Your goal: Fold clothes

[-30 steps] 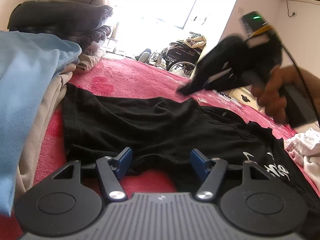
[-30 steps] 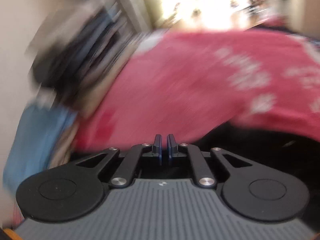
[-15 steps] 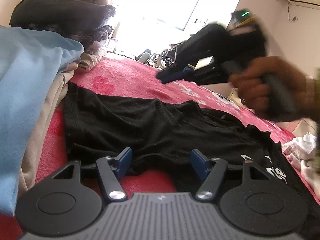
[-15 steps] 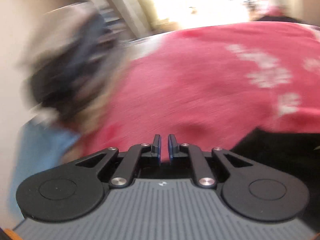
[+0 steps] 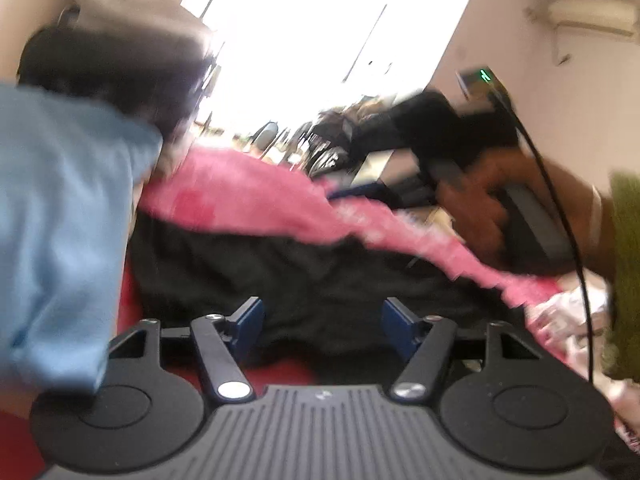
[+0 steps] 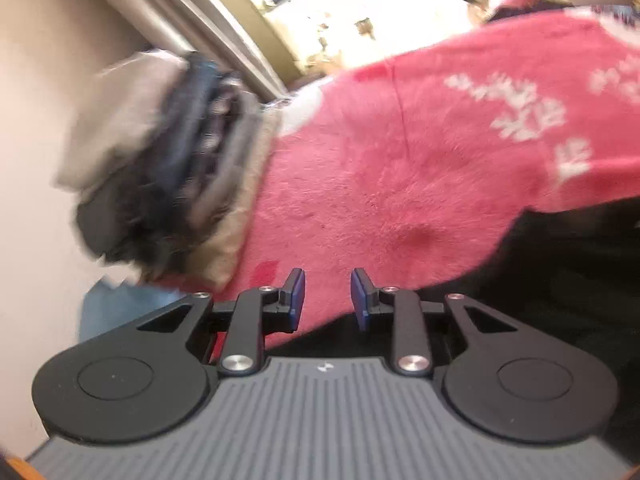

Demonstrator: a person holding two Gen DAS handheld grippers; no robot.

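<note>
both claws spread w/ nothing between: left claw over black shirt, right claw (just been opening) over pink blanket

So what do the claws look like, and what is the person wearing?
Each claw, left and right, is black with two round discs, silver screws, a ribbed grey body and blue fingertip pads. Seen from the left camera, the right one has a green light and a black cable. The sleeve is olive green.

right gripper fingers just opening, empty, above red blanket
</note>
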